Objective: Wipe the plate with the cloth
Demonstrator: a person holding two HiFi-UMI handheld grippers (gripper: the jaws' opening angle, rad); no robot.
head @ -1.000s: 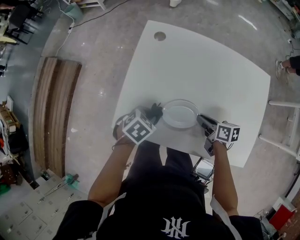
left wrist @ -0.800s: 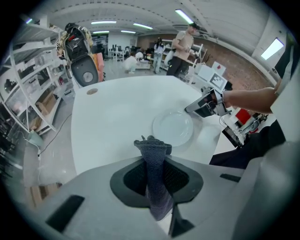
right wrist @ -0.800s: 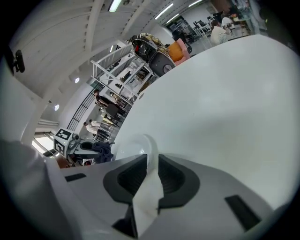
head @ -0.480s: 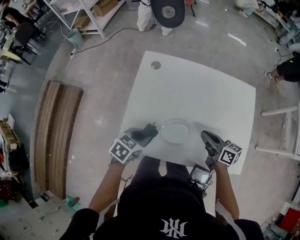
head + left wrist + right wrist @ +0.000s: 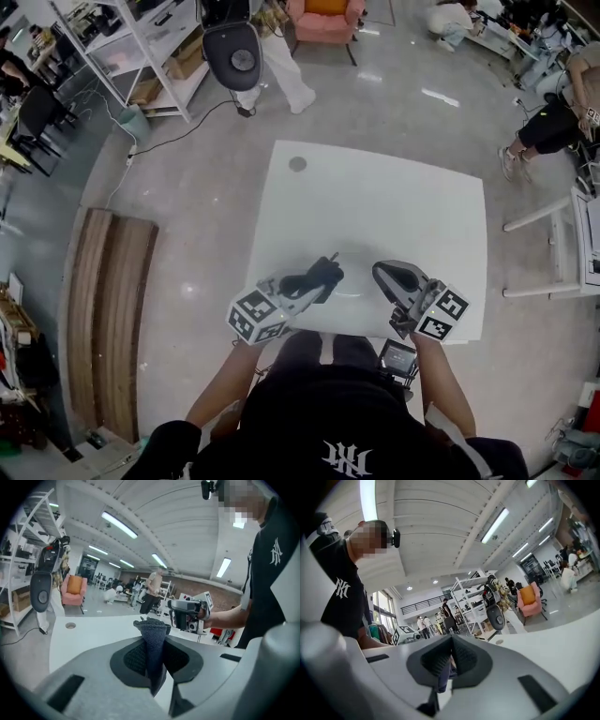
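Your left gripper [image 5: 322, 274] was clamped shut on the cloth [image 5: 153, 632], a dark knitted wad pinched between the jaws with a tuft standing past the tips. It sat over the near part of the table [image 5: 394, 197] and was angled upward. The cloth did not appear to touch anything but the jaws.

Just to its right, between the two grippers, lay the plate [image 5: 354, 287]. It was pale or clear, showing only as a faint curve against the white top, close to the edge nearest you.

Your right gripper [image 5: 451, 641] was just right of the plate, also angled upward. Its jaws were together and gripped nothing I could name. A bluish sliver showed low in the gap, too small to identify. This gripper looked apart from the plate and was not steadying it.

Several things could go wrong, as I judged it:
- **Sliding off:** the plate was free and near the edge, so a stroke pulled toward you could push it off the table.
- **Skating sideways:** a stroke toward the right could send the plate along the smooth top.
- **Losing the cloth:** it was held by one narrow pinch, so drag against the plate could tug it out of the jaws.
- **Scraping:** little cloth stood beyond the tips, so pressing down steeply could bring hard jaw onto the plate.
- **Misjudging the rim:** the plate was hard to see, so you could set the cloth down on the bare table instead.
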